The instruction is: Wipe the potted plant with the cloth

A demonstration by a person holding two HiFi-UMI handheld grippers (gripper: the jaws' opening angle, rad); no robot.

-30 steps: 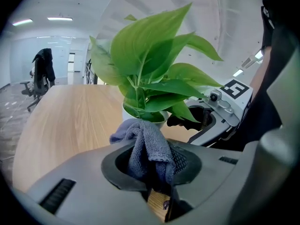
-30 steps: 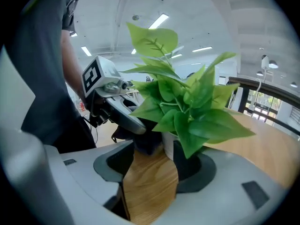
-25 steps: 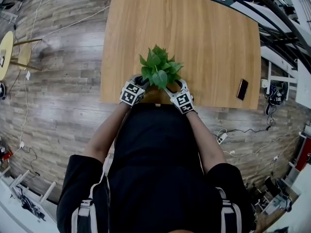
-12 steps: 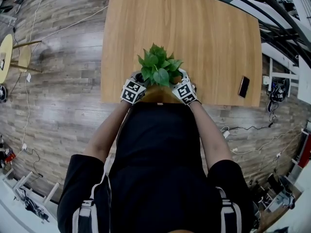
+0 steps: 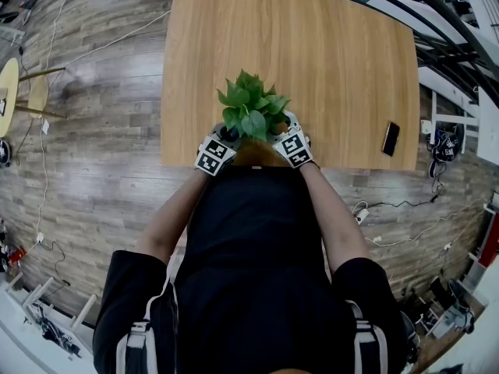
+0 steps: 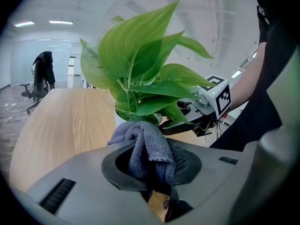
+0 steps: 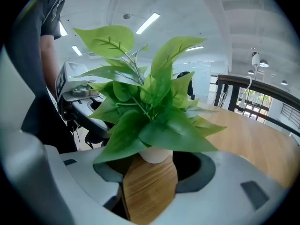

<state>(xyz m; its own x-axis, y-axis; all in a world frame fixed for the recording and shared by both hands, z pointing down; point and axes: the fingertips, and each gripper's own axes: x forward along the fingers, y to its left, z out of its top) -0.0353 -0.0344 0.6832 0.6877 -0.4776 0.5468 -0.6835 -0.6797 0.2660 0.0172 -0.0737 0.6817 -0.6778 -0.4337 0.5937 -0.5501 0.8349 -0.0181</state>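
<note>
A leafy green potted plant [image 5: 249, 111] in a small white pot [image 7: 156, 154] stands near the table's front edge. My left gripper [image 6: 152, 162] is shut on a bunched grey cloth [image 6: 146, 146], which is up against the pot's left side under the leaves. My right gripper [image 7: 150, 175] is open, its jaws apart with bare wood between them and the pot just past their tips. In the head view the left gripper [image 5: 221, 140] and the right gripper [image 5: 284, 133] flank the plant. Leaves hide the pot from above.
The wooden table [image 5: 327, 61] stretches away behind the plant. A dark phone [image 5: 390, 139] lies near its right front corner. An office chair [image 6: 41, 74] stands beyond the table's far end, and a railing [image 7: 253, 97] runs along the right.
My right gripper has moved forward to the pot's right side. The left gripper with the cloth has shifted slightly toward the pot. The plant has barely moved.
</note>
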